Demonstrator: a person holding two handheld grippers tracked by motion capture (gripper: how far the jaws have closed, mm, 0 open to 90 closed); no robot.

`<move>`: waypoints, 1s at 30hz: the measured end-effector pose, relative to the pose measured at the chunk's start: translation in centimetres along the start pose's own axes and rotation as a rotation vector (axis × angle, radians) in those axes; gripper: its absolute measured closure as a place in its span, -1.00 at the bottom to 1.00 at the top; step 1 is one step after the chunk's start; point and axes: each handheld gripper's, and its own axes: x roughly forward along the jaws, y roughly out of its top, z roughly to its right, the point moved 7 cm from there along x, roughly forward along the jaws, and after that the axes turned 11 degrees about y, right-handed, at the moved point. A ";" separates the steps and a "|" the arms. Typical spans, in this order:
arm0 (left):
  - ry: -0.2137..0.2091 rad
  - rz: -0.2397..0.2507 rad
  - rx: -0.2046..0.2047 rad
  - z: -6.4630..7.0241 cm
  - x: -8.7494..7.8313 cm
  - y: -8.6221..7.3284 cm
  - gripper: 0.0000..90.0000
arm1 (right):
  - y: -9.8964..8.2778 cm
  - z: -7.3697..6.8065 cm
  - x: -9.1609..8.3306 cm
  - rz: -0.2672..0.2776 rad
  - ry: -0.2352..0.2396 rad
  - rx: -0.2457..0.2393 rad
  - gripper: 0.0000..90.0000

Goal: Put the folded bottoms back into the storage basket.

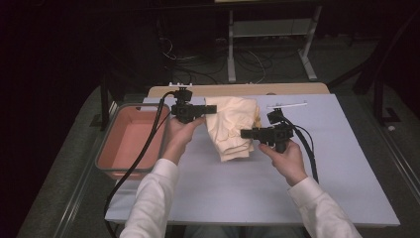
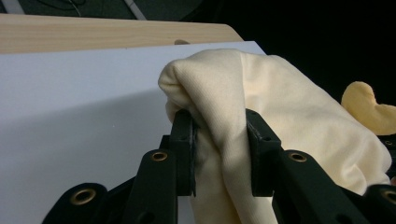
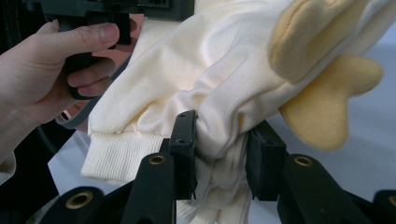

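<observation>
Sleeves in white come in from the bottom of the high view, each hand holding a gripper. Left gripper [image 1: 212,110] is clamped on a fold of the cream sweatshirt [image 1: 232,127], and right gripper [image 1: 246,133] pinches bunched fabric near a ribbed cuff [image 3: 116,154]. Between them the garment hangs bunched over the white mat [image 1: 257,188]. Beyond, at left, sits a pink bin [image 1: 130,141]. No legible writing shows anywhere.
</observation>
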 end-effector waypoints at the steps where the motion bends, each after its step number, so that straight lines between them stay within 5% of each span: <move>1: 0.000 0.002 0.001 0.0 -0.2 0.1 0.53 | 0.1 -0.1 0.0 0.002 0.002 -0.001 0.47; 30: 0.050 0.067 0.035 -1.4 -5.8 2.5 0.53 | 3.1 -4.6 1.8 0.007 0.035 -0.068 0.47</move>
